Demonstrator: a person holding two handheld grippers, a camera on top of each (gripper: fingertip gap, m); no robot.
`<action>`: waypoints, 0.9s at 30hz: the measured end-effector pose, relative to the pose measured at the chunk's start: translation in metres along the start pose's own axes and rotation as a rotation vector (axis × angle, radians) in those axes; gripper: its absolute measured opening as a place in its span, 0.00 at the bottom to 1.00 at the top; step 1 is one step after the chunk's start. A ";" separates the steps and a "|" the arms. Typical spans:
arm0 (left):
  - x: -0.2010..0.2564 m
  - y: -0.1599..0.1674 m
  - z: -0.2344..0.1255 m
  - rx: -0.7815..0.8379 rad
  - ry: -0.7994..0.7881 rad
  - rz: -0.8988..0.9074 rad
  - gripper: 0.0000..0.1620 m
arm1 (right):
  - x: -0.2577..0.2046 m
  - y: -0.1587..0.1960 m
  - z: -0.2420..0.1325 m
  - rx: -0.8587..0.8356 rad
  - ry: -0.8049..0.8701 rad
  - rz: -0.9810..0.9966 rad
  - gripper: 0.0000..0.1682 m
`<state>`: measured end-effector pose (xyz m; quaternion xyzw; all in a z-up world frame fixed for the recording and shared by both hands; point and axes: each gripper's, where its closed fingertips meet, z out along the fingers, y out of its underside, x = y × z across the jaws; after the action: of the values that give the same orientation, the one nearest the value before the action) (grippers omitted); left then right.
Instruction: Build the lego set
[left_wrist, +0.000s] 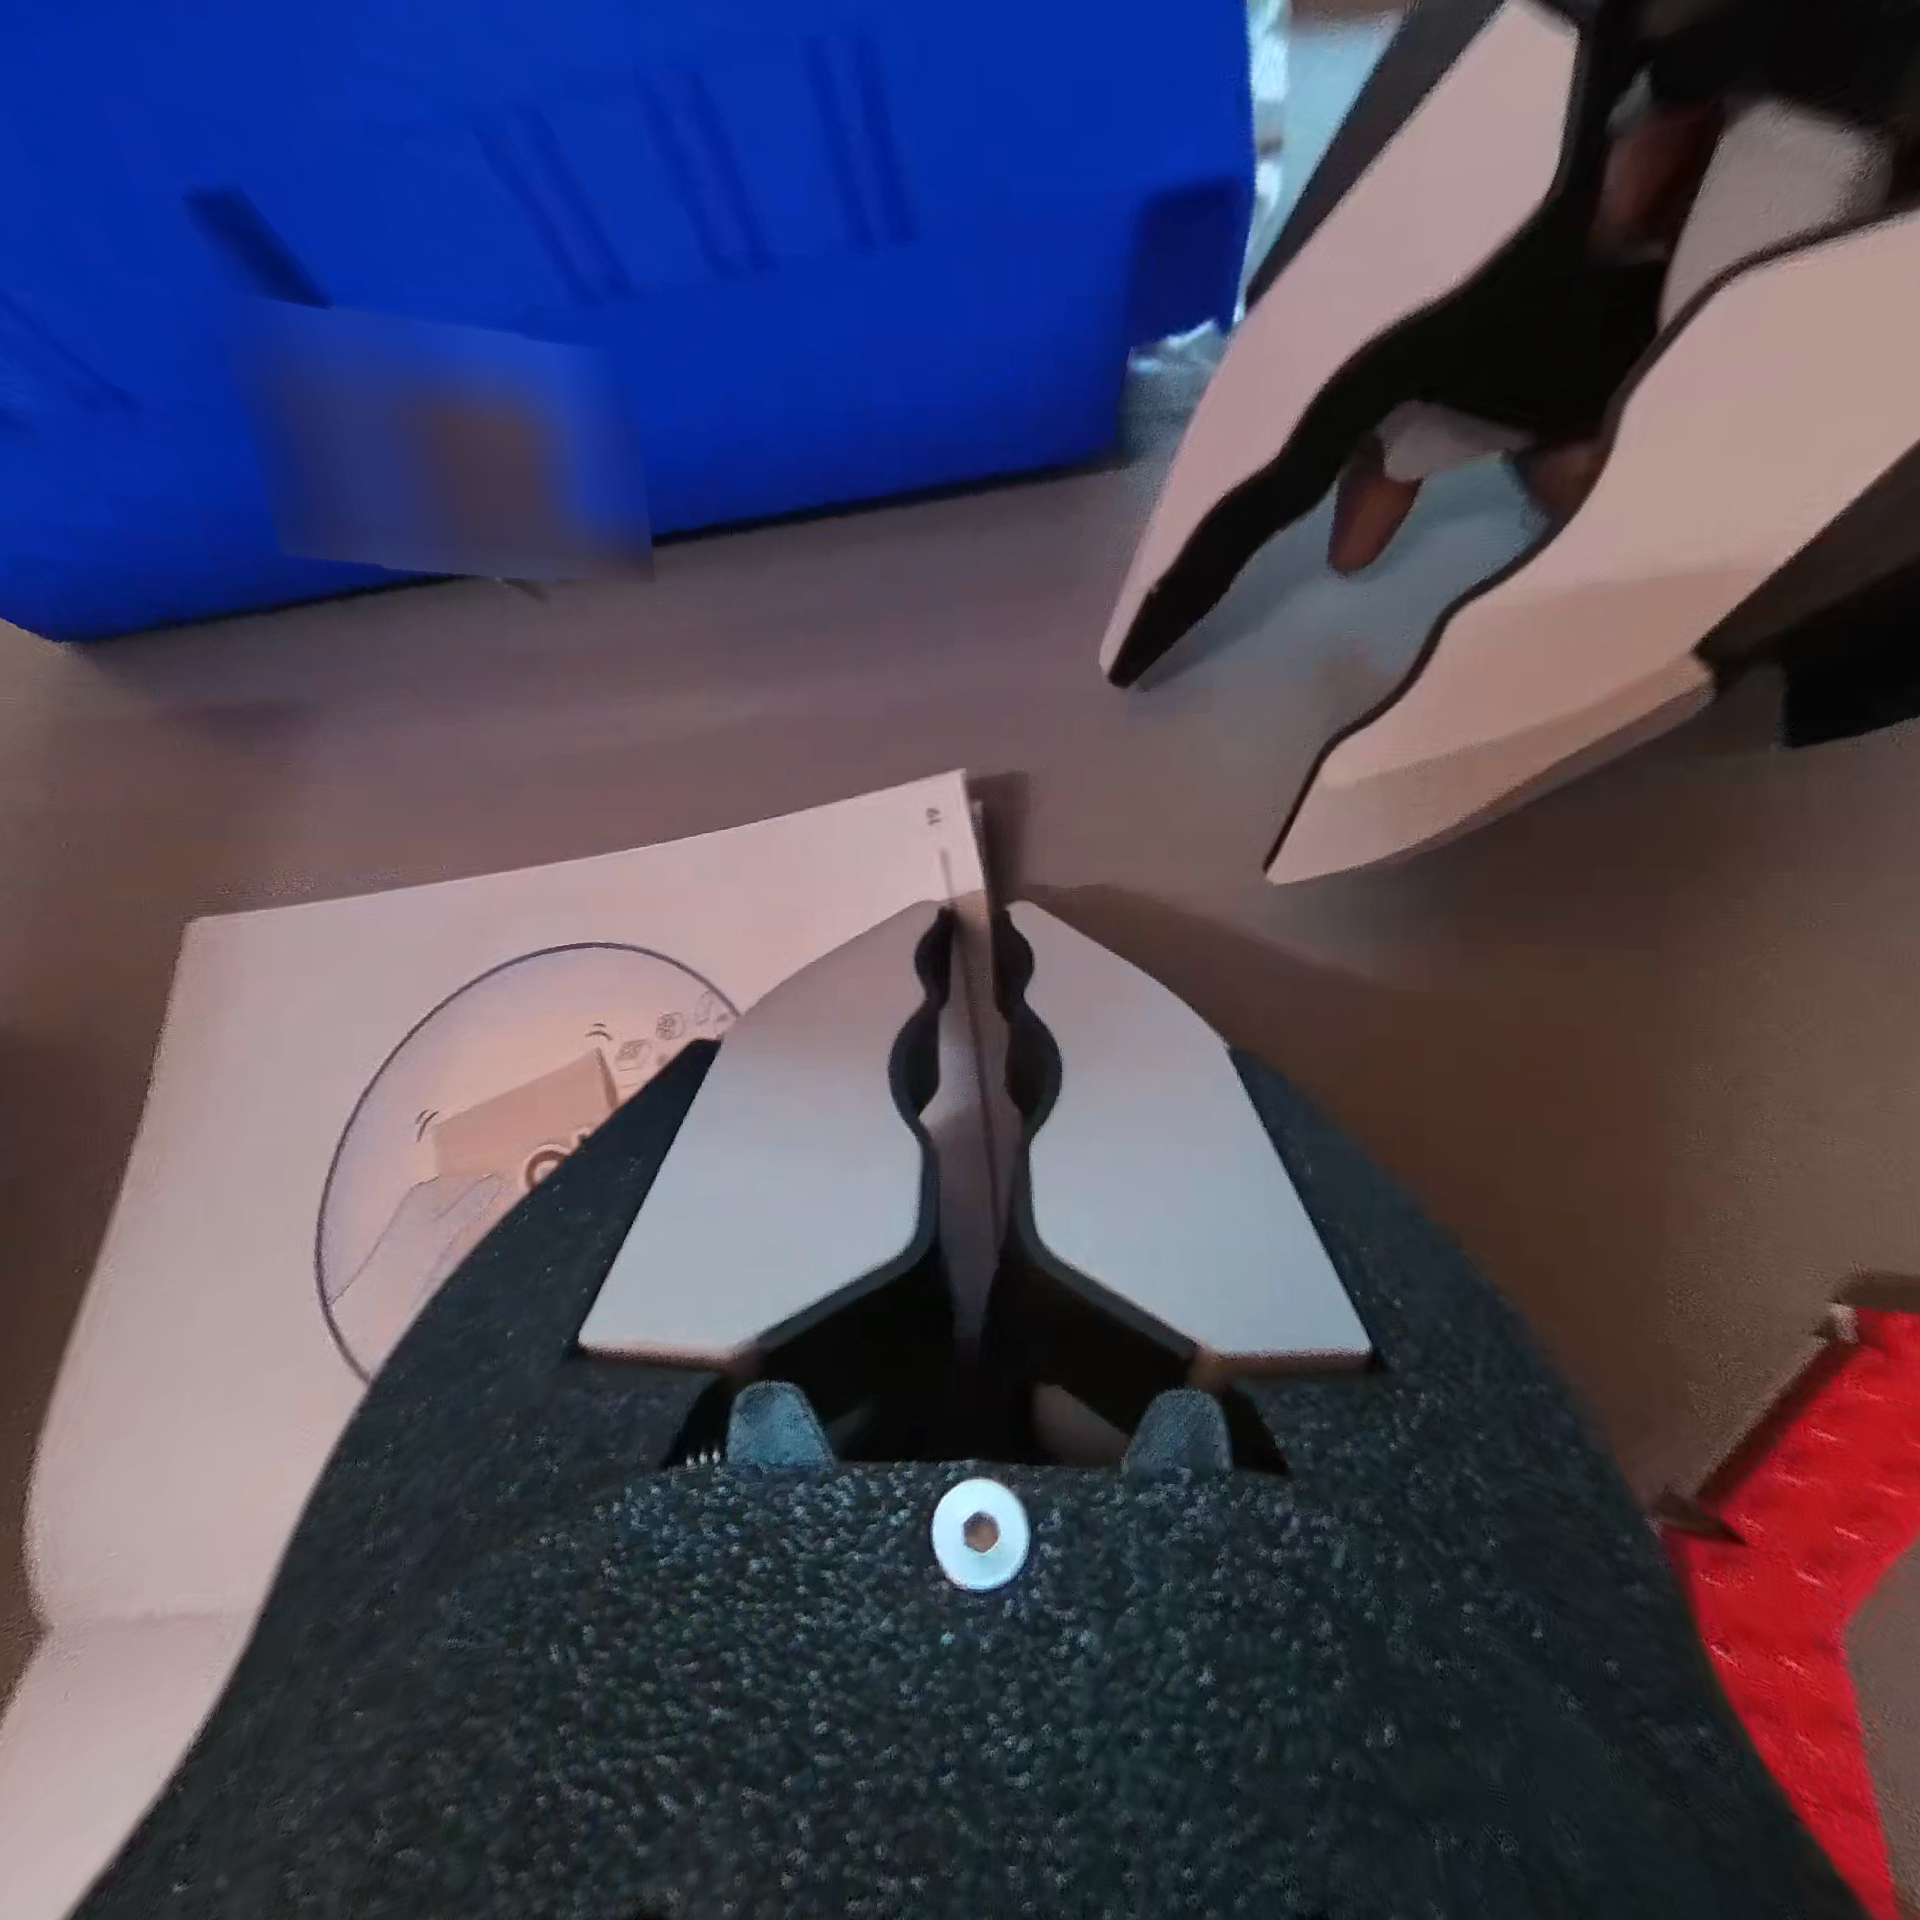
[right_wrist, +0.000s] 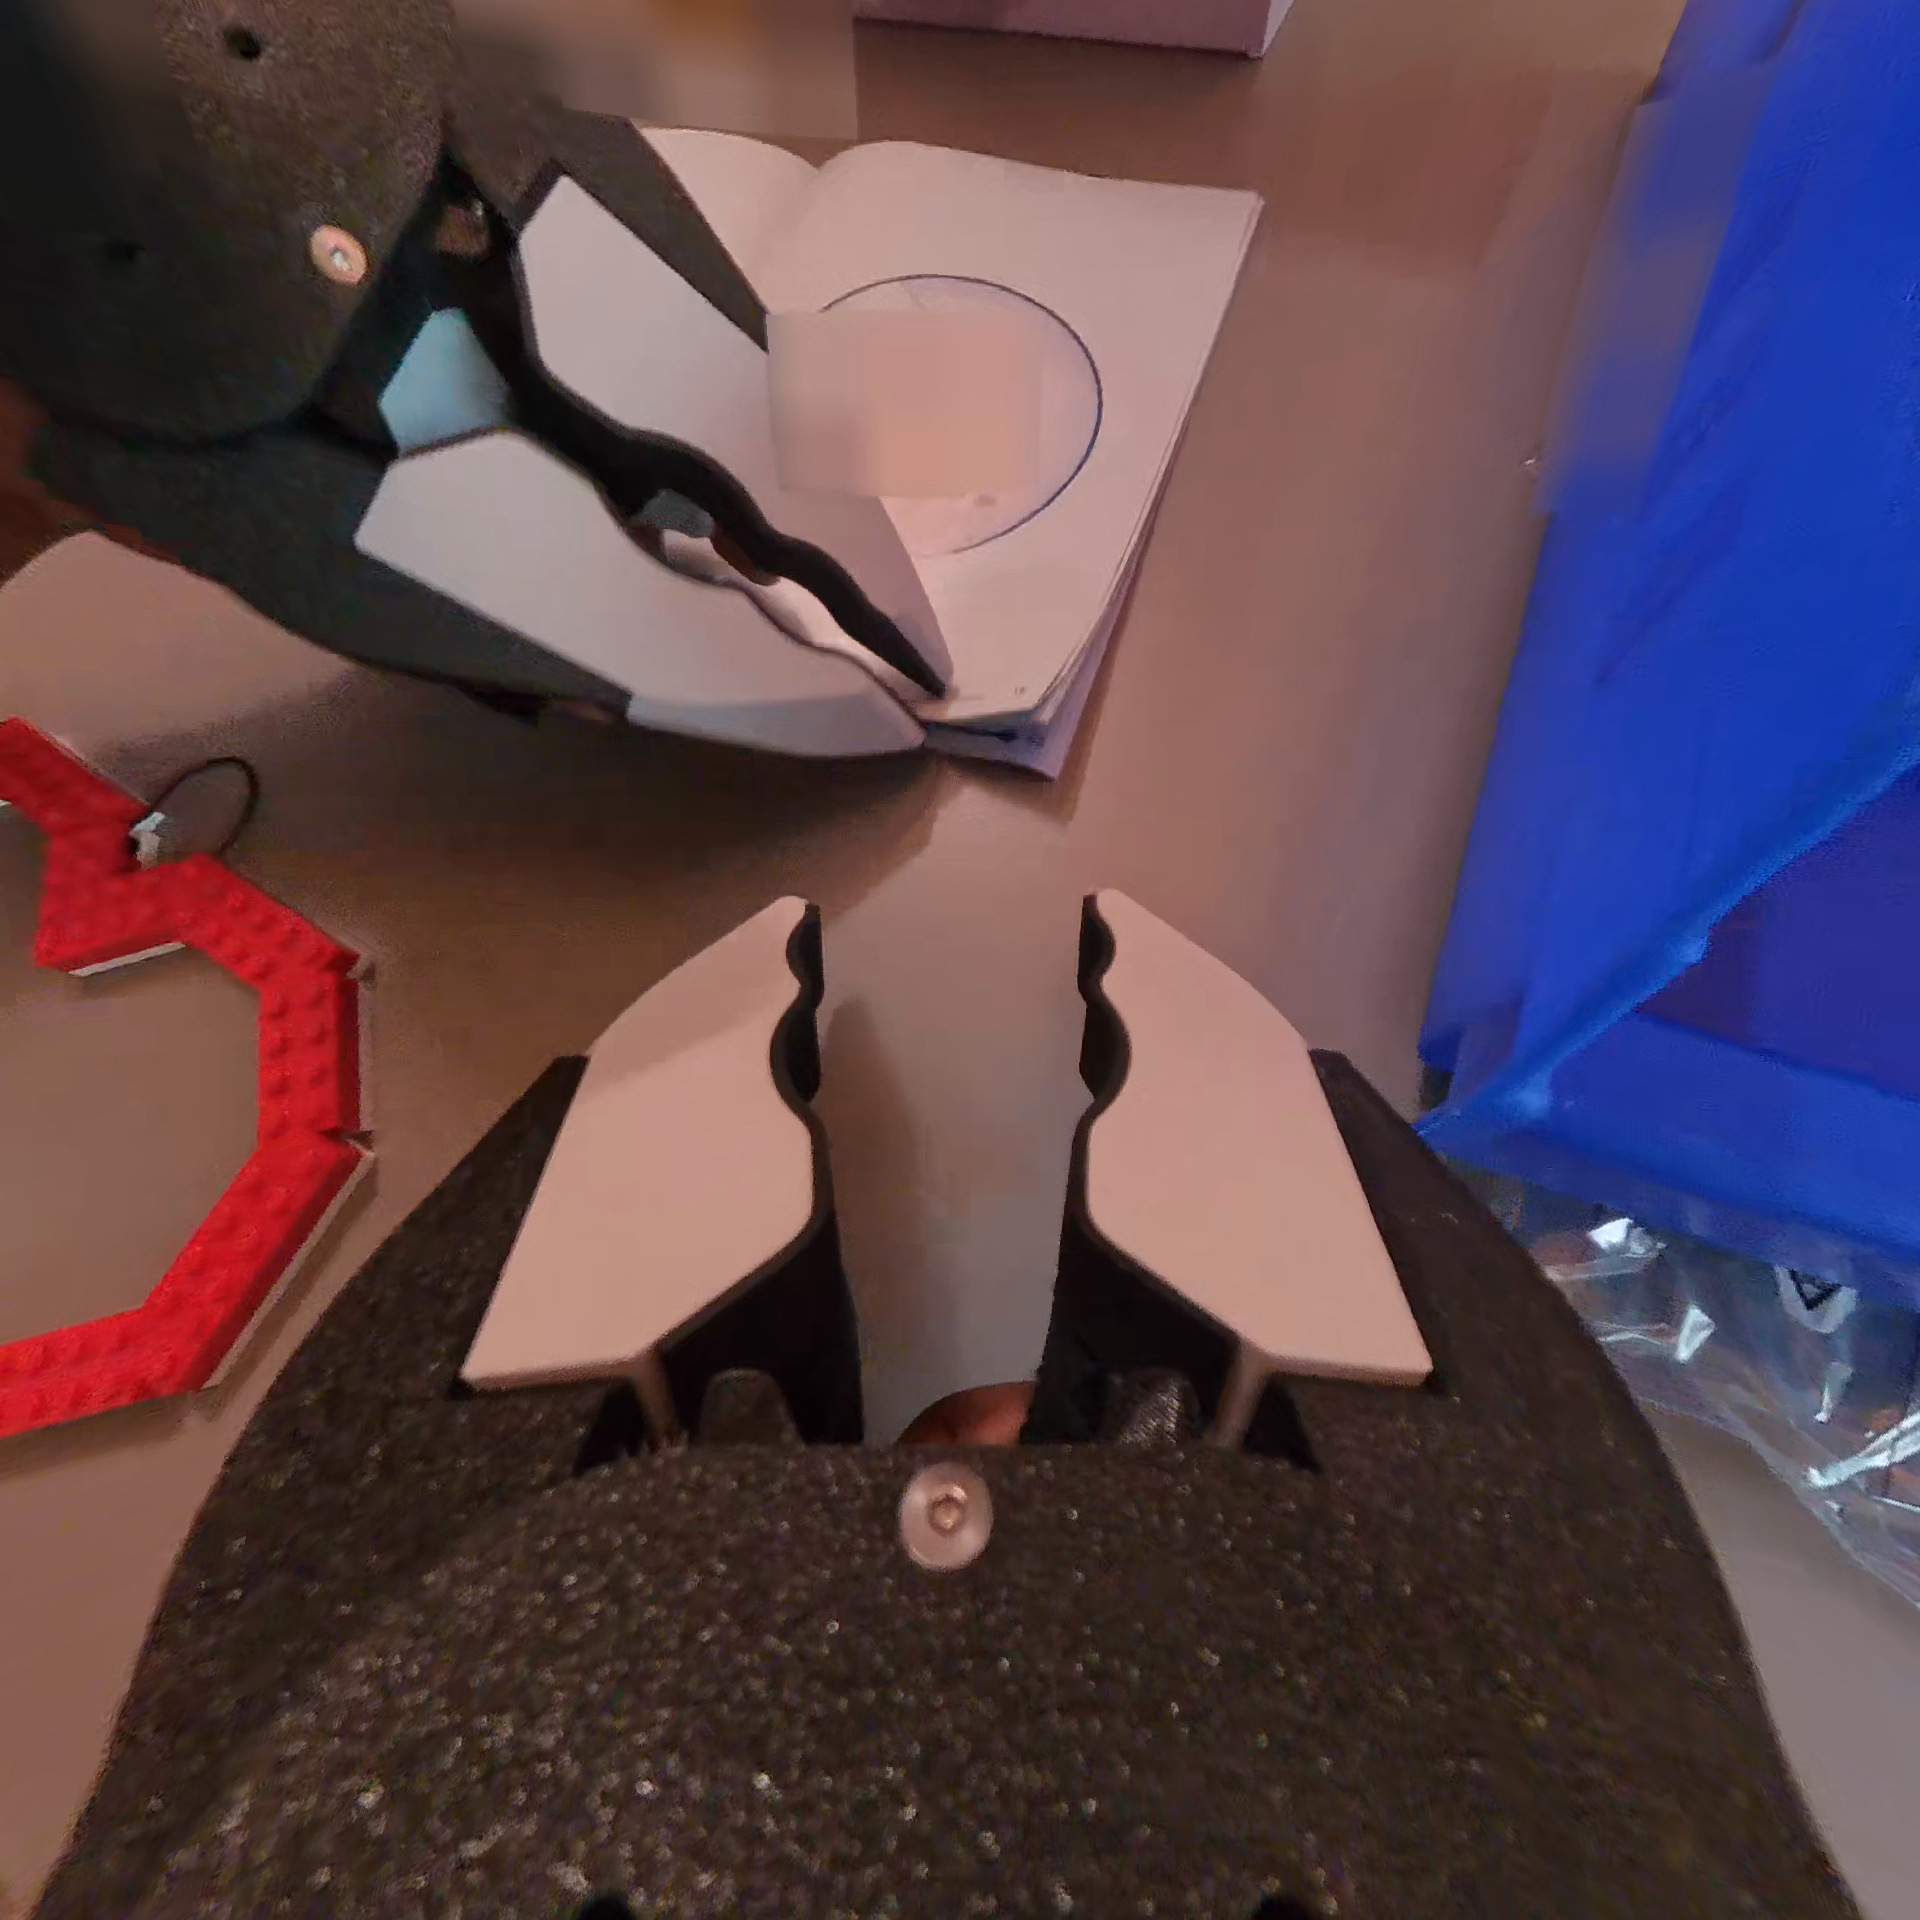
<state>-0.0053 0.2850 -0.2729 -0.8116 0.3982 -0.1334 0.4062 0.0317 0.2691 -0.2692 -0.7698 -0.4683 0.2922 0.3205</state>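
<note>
A white instruction booklet (left_wrist: 270, 1039) lies open on the brown table; it also shows in the right wrist view (right_wrist: 1143, 343). My left gripper (left_wrist: 975, 920) is shut on one page (left_wrist: 961, 1122) of the booklet and holds it up on edge; it also shows in the right wrist view (right_wrist: 925, 707). My right gripper (right_wrist: 945, 909) is open and empty above bare table; in the left wrist view it (left_wrist: 1195, 769) hovers to the right of the booklet. A red studded Lego frame piece (right_wrist: 260, 1122) lies flat at the left; it also shows in the left wrist view (left_wrist: 1808, 1538).
A blue plastic bin (left_wrist: 623, 260) stands behind the booklet and fills the right side of the right wrist view (right_wrist: 1714, 623). Clear plastic bags (right_wrist: 1704, 1351) lie by the bin. A small black ring (right_wrist: 213, 805) lies beside the red frame. Some 5 cm of space lies between my two pairs of fingers.
</note>
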 end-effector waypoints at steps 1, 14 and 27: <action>0.000 -0.003 -0.003 0.028 0.027 -0.033 0.03 | -0.002 0.000 0.000 0.006 -0.011 0.005 0.28; -0.003 -0.012 -0.014 0.126 0.144 -0.195 0.01 | -0.008 -0.037 0.009 0.183 -0.015 -0.025 0.19; -0.002 -0.014 -0.016 0.138 0.263 -0.310 0.01 | 0.013 -0.042 0.013 0.218 0.122 0.067 0.04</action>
<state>-0.0082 0.2825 -0.2520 -0.8092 0.3079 -0.3258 0.3798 0.0050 0.2989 -0.2472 -0.7621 -0.3873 0.3045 0.4202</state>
